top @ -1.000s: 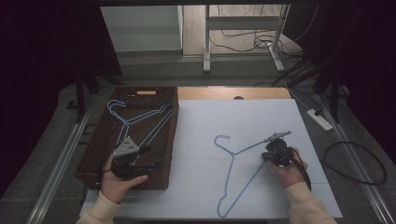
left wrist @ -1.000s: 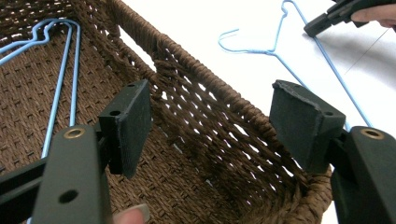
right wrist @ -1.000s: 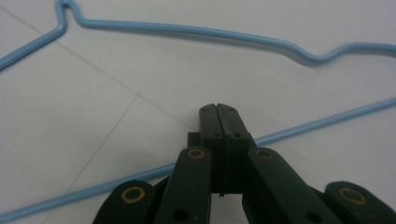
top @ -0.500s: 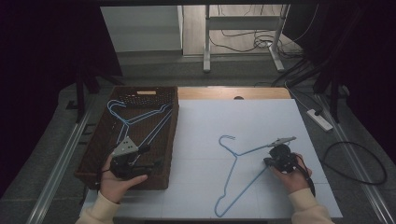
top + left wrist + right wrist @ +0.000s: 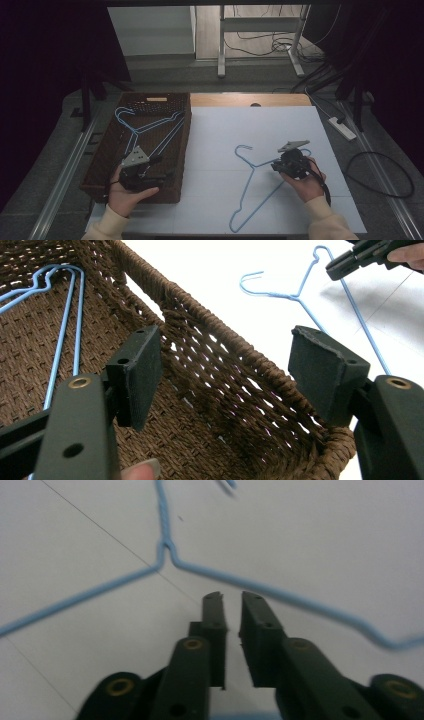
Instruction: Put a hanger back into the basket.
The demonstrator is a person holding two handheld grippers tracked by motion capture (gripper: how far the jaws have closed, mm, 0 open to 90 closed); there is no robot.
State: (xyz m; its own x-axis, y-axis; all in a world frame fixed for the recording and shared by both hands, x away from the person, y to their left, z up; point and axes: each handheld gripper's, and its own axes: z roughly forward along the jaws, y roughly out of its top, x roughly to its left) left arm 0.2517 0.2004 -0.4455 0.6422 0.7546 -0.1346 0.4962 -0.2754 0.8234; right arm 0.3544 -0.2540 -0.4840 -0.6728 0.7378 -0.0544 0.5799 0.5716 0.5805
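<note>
A light-blue wire hanger (image 5: pixel 245 192) lies flat on the white sheet, hook toward the far side. My right gripper (image 5: pixel 274 166) sits at its right shoulder, pointing left. In the right gripper view its jaws (image 5: pixel 231 597) have just been opening; a narrow gap shows with nothing in it, and the hanger wire (image 5: pixel 165 547) lies just beyond the tips. My left gripper (image 5: pixel 164 168) rests at the near right corner of the brown wicker basket (image 5: pixel 187 130). It stands open (image 5: pixel 227 355), jaws wide on either side of the basket's wall (image 5: pixel 225 340). More blue hangers (image 5: pixel 145 127) lie inside the basket.
The white sheet (image 5: pixel 260 125) covers the table right of the basket, with a wooden strip along its far edge. A power strip (image 5: pixel 342 127) and cables lie on the floor at the right. Metal stand legs (image 5: pixel 220 45) rise behind the table.
The hanger on the sheet slid slightly to the right with my right hand, which then shifted a little. The left hand and basket stayed put.
</note>
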